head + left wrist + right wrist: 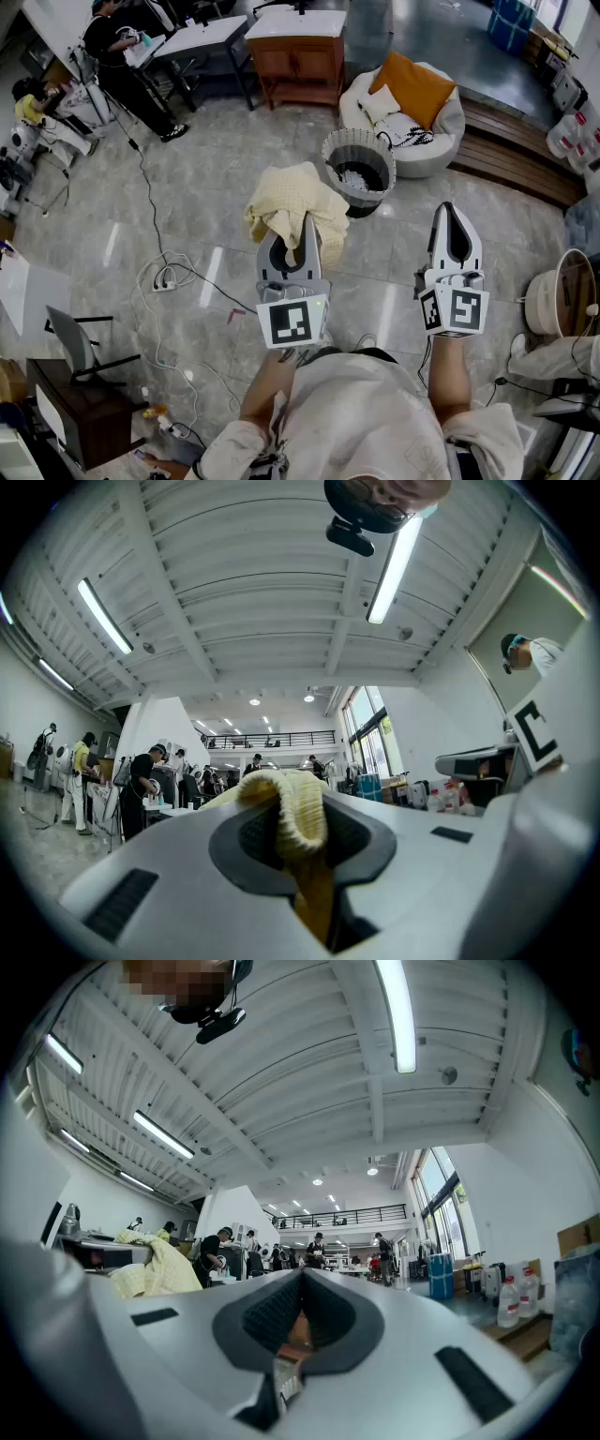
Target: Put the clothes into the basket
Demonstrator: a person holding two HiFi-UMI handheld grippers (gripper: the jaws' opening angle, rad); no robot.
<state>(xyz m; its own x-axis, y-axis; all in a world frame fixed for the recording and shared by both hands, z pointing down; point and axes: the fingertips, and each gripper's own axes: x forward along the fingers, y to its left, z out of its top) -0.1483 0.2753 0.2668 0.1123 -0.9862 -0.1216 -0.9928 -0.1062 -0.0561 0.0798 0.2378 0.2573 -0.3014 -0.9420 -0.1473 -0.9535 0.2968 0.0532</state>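
Left gripper [306, 230] clamped on yellow cloth [286, 197], holding it up off the floor near the basket [359, 138]; right gripper [454, 214] jaws together, empty

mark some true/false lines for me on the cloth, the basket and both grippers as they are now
1. The left gripper is shut on the yellow cloth. True.
2. The yellow cloth already lies inside the basket. False: it hangs from the left gripper, outside the basket.
3. The right gripper holds a garment. False: its fingers are together with no cloth between them.
4. The basket stands on the floor beside a white beanbag that carries an orange cushion. True.
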